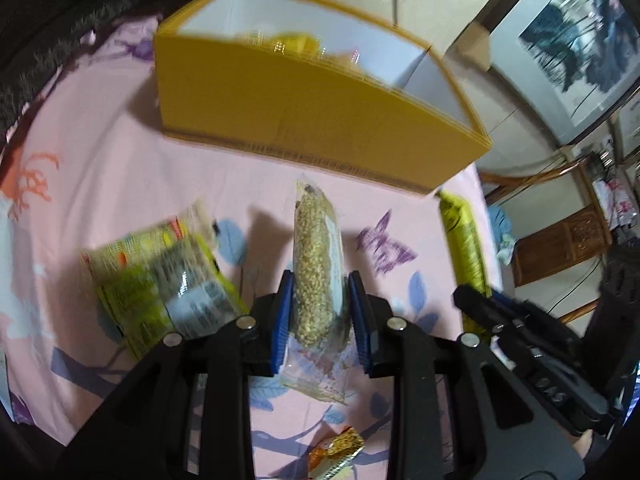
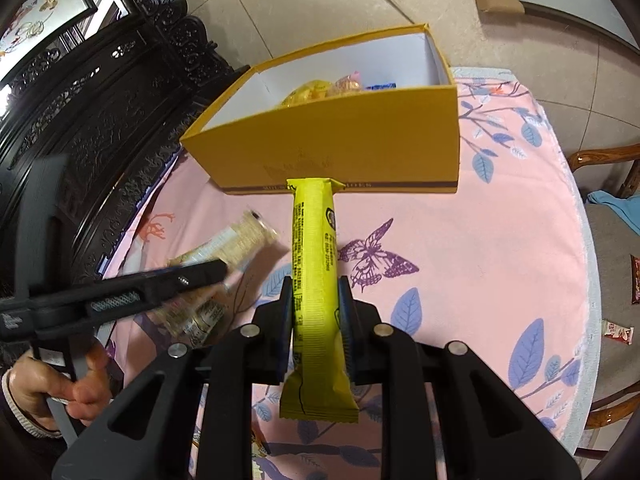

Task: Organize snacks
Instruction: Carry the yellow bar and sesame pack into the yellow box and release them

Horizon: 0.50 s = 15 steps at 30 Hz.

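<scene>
My left gripper [image 1: 319, 280] is shut on a clear-wrapped grain bar [image 1: 318, 264] and holds it above the pink cloth, in front of the yellow box [image 1: 312, 120]. My right gripper [image 2: 314, 284] is shut on a yellow snack bar [image 2: 314, 252] whose far end points at the yellow box's [image 2: 340, 136] front wall. The box is open and holds several wrapped snacks [image 2: 320, 90]. In the right wrist view the left gripper [image 2: 218, 270] and its grain bar [image 2: 240, 240] show at left. In the left wrist view the right gripper [image 1: 486, 300] and its yellow bar [image 1: 464, 240] show at right.
A green-yellow snack packet [image 1: 168, 280] lies on the cloth left of my left gripper. A small orange packet [image 1: 336, 454] lies near the front edge. Two small packets [image 2: 636, 280] lie off the cloth's right rim. Dark carved furniture [image 2: 100, 120] stands left; a wooden chair [image 2: 608, 184] stands right.
</scene>
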### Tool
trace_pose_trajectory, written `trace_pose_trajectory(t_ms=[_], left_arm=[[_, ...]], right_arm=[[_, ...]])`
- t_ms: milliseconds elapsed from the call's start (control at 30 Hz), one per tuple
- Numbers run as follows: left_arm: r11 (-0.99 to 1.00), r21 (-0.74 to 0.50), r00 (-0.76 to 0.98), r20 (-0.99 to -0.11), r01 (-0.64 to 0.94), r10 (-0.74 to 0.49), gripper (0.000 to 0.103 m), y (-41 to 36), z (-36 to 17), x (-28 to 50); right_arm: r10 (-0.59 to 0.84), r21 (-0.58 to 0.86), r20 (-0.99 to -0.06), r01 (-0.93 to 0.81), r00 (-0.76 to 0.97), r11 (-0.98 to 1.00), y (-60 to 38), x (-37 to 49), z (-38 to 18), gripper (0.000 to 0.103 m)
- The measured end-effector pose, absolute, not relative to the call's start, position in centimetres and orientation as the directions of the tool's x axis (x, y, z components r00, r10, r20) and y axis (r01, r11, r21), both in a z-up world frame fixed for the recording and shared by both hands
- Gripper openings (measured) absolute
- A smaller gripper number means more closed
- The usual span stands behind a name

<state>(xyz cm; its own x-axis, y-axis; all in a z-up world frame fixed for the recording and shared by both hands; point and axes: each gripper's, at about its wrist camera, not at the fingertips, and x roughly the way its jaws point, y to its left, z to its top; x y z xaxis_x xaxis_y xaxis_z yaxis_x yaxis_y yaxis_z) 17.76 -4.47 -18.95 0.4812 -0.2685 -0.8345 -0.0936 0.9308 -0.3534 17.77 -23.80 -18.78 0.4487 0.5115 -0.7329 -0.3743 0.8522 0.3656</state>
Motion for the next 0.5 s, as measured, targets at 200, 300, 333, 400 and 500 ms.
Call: trace_pose_trajectory(t_ms=[200, 300, 333, 400, 500], left_arm=[[0.933, -0.354, 0.592, -0.767, -0.069, -0.247, 0.027, -3.2, -13.8, 17.8], [0.937, -0.345, 0.652, -0.723, -0.052, -0.229, 0.027, -2.7, -11.0, 18.6], [0.939, -0.340, 0.673, -0.706, -0.049, -0.221, 0.027, -2.6, -10.0, 19.0], [0.942, -0.334, 0.704, -0.677, -0.036, -0.213, 0.027, -2.3, -8.2, 19.9], [0.946, -0.324, 0.735, -0.647, -0.025, -0.203, 0.027, -2.1, -6.3, 21.3]], right_arm=[[0.530, 0.371, -0.691, -0.387, 0.492, 0.844, -24.0, 18.4, -16.2, 0.021], [0.540, 0.368, -0.656, -0.402, 0.527, 0.839, -24.0, 19.2, -14.1, 0.021], [0.543, 0.366, -0.642, -0.406, 0.541, 0.837, -24.0, 19.6, -13.3, 0.021], [0.549, 0.366, -0.614, -0.412, 0.567, 0.834, -24.0, 20.5, -11.8, 0.021], [0.552, 0.351, -0.571, -0.428, 0.608, 0.833, -24.0, 22.3, -9.6, 0.021]])
